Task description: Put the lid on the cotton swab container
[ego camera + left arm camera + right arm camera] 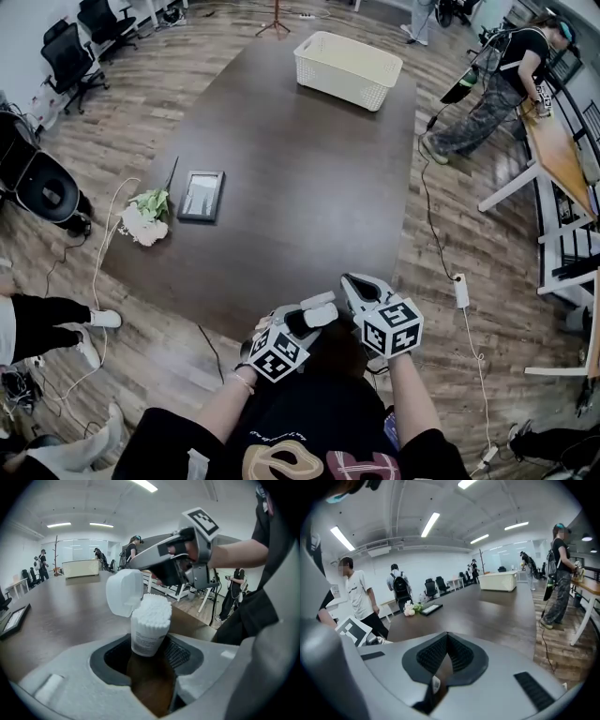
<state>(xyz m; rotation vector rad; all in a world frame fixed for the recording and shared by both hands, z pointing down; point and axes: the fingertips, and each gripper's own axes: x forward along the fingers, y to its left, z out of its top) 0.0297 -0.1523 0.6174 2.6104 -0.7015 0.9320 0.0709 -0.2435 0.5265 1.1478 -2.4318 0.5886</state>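
Observation:
The cotton swab container (149, 629) is a small white tub packed with swabs, and it stands upright between my left gripper's (147, 645) pads near the front edge of the dark table (309, 169). Both pads lie against its sides. Its hinged white lid (123, 592) hangs open at its left. In the head view the container (321, 315) is a white patch in the left gripper (314, 309). My right gripper (135, 565) is shut and empty, with its tips just above and behind the lid. It sits right beside the left one (350, 279).
A white basket (349, 68) stands at the table's far end. A picture frame (201, 194) and a bunch of flowers (145, 217) lie at the left edge. A person (487, 94) stands at the far right, and another's legs (47, 319) are at the left. A power strip (461, 289) and cables lie on the floor.

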